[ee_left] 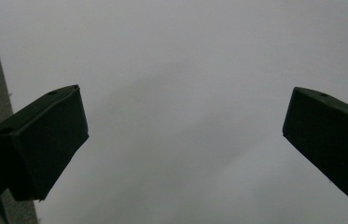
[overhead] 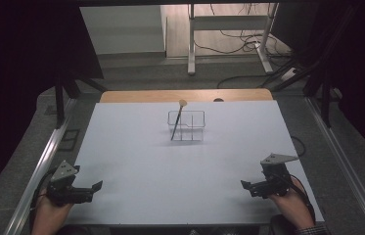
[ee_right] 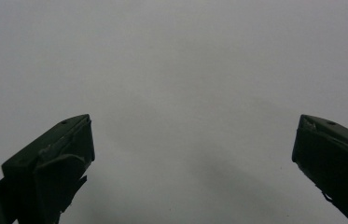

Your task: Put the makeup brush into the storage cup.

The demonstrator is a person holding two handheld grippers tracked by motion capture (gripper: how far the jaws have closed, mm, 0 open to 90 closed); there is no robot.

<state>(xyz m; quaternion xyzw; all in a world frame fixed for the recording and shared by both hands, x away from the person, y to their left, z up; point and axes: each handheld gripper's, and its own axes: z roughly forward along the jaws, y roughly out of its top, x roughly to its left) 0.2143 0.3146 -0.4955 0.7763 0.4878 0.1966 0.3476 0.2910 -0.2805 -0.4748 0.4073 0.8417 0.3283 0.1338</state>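
A clear plastic organizer [overhead: 187, 125] with compartments stands at the middle back of the white table [overhead: 136, 161]. A dark-handled brush with a pale tip [overhead: 176, 121] leans in its left compartment, tip up. My left gripper [overhead: 97, 187] rests low at the front left, held by a hand, jaws wide apart over bare white surface [ee_left: 185, 140]. My right gripper [overhead: 244, 185] sits at the front right, also open with nothing between its jaws [ee_right: 190, 140]. Both are far from the organizer.
A wooden strip [overhead: 185, 95] edges the table's far side. Metal rails [overhead: 43, 161] run along both sides. Beyond, a desk frame [overhead: 229, 34] and cables lie on the floor. Dark curtains stand left and right.
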